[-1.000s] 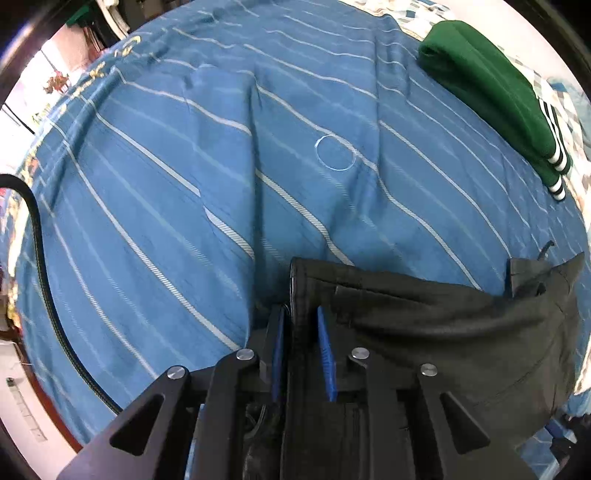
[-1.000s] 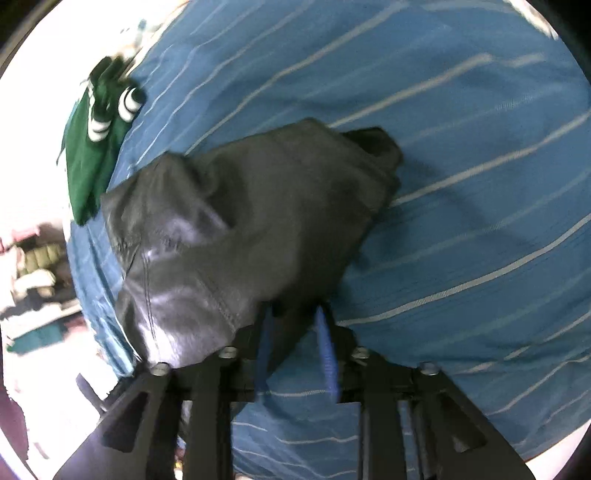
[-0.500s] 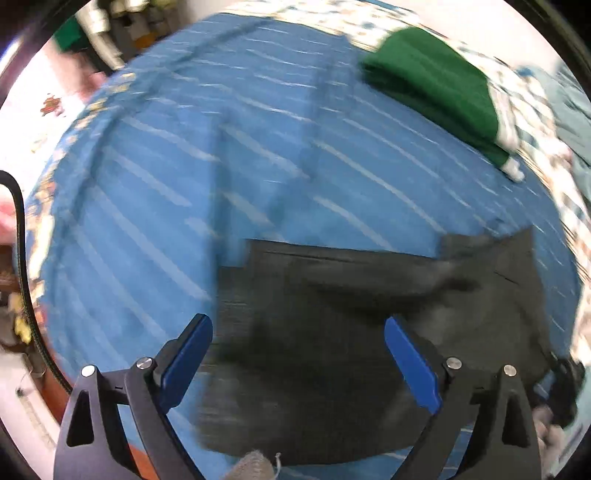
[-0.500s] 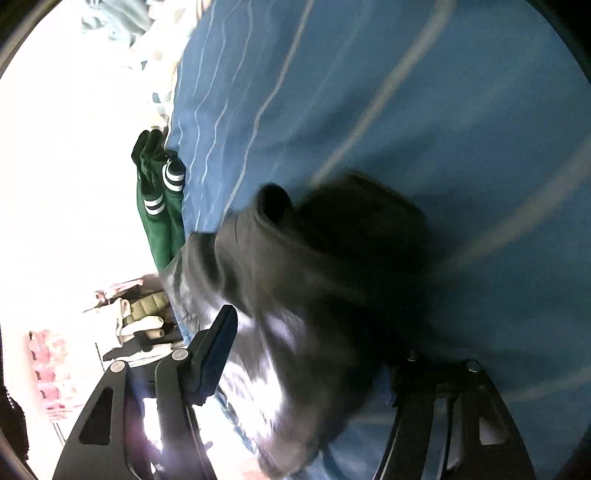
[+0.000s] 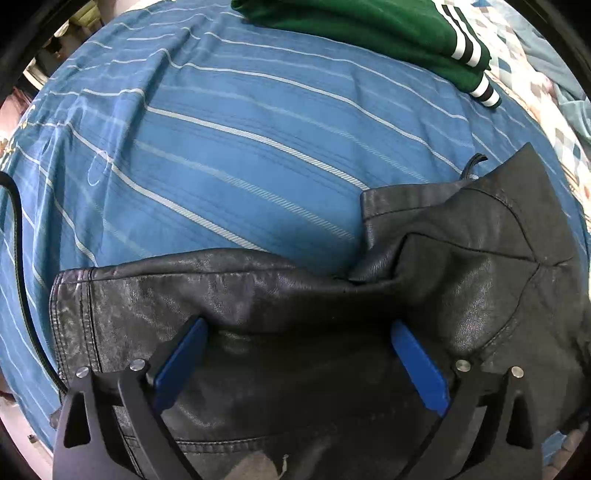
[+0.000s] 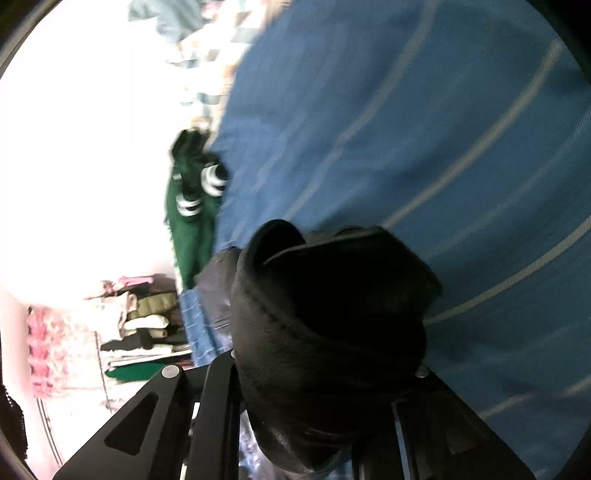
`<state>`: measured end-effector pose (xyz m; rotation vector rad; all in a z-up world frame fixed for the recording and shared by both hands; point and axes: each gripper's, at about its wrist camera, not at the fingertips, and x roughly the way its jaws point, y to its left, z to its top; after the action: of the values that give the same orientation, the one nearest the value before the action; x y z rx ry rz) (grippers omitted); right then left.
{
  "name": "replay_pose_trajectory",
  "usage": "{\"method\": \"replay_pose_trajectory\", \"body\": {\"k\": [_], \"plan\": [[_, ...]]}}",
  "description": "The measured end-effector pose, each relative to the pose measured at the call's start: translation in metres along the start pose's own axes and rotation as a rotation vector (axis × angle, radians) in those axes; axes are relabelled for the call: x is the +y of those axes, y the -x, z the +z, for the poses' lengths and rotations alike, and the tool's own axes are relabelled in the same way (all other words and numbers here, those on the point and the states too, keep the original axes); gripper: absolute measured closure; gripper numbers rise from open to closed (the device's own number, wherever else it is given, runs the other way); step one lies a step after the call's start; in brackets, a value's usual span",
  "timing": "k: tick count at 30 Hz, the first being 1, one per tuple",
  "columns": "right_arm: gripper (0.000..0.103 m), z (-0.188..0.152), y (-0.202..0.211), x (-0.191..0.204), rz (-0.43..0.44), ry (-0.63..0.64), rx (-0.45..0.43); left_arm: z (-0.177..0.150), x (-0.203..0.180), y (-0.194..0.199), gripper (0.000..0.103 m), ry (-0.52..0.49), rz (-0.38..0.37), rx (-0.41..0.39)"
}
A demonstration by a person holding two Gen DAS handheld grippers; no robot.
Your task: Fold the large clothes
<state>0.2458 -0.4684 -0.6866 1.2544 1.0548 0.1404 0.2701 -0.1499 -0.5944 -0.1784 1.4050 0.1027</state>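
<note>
A black leather jacket (image 5: 314, 306) lies partly folded on the blue striped bedsheet (image 5: 221, 147). My left gripper (image 5: 299, 354) is open, its blue pads (image 5: 181, 358) spread wide just above the jacket's near part. In the right wrist view the jacket (image 6: 325, 314) bulges up between the finger frames and hides the fingertips. My right gripper (image 6: 325, 391) looks spread around this bunched fold, without a clear grip.
A folded green garment with black-and-white striped cuffs (image 5: 369, 29) lies at the far side of the bed; it also shows in the right wrist view (image 6: 192, 206). A black cable (image 5: 18, 258) runs along the left bed edge. Stacked clothes (image 6: 147, 325) sit beyond the bed.
Both grippers were shut on the jacket a second ago and have opened and let it go. The left gripper has moved over the jacket; the right view has rotated and moved closer.
</note>
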Motion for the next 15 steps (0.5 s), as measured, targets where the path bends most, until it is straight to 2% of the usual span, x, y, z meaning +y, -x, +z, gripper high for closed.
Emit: {"method": "replay_pose_trajectory", "body": {"k": [6,9,12,15], "plan": [[0.086,-0.019,0.002,0.08,0.066,0.149,0.042,-0.001,0.011,0.0,0.0,0.007,-0.016,0.009],[0.086,-0.035,-0.009,0.131,0.056,0.277,0.087,0.002,0.022,0.015,0.0,0.033,-0.013,0.004],[0.086,-0.056,-0.018,0.169,0.052,0.375,0.137,-0.007,0.059,0.055,0.0,0.117,-0.026,-0.056],[0.086,-0.093,-0.039,0.212,0.049,0.49,0.221,-0.035,0.115,0.101,0.0,0.233,-0.007,-0.101]]}}
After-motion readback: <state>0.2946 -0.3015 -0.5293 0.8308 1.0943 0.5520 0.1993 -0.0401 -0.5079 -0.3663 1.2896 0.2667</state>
